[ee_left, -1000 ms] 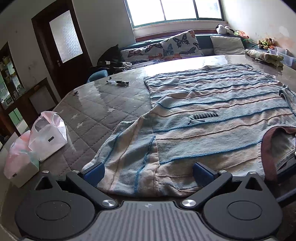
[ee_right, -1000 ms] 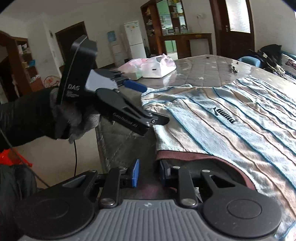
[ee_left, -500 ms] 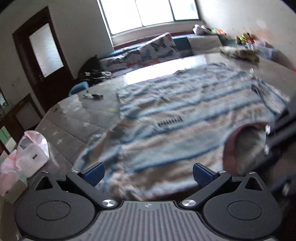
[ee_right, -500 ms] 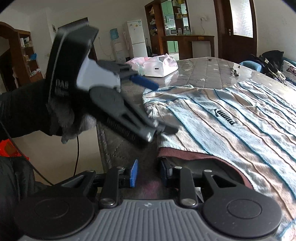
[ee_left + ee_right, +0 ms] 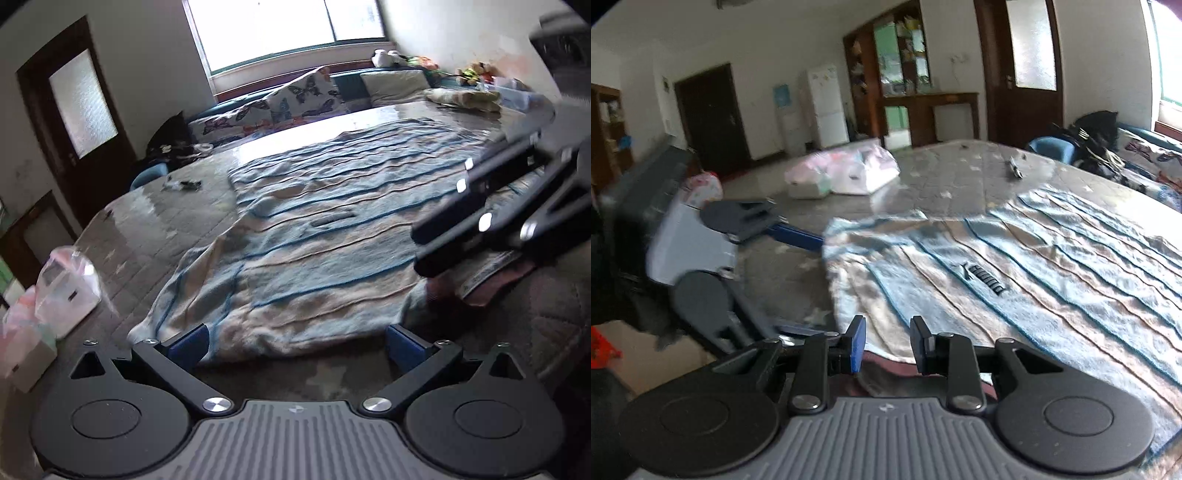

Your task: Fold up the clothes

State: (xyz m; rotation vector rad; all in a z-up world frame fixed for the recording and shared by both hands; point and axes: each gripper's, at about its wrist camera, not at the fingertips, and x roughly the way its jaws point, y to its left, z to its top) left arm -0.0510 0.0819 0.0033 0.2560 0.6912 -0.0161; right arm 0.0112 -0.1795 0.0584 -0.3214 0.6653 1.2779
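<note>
A blue-and-beige striped shirt (image 5: 314, 240) (image 5: 1034, 266) lies flat on the table, logo up, its maroon collar (image 5: 491, 284) (image 5: 886, 363) at the near edge. My left gripper (image 5: 295, 343) (image 5: 809, 284) stands wide open just short of the shirt's near shoulder edge, with only the hem line between its blue pads. My right gripper (image 5: 888, 343) (image 5: 417, 251) hovers over the collar, its jaws a narrow gap apart. Cloth shows behind that gap and no pad presses on it.
The table (image 5: 147, 229) wears a grey quilted cover. Plastic bags with boxes (image 5: 62, 291) (image 5: 849, 173) sit at its corner. A small dark object (image 5: 184, 184) (image 5: 1015, 171) lies beyond the shirt, a folded towel (image 5: 461, 98) at the far end. A sofa with pillows (image 5: 295, 96) is behind.
The left gripper drew back off the sleeve and turned toward the collar side. In the right view it sank lower and to the left. The right gripper's gap widened slightly as it moved over the collar.
</note>
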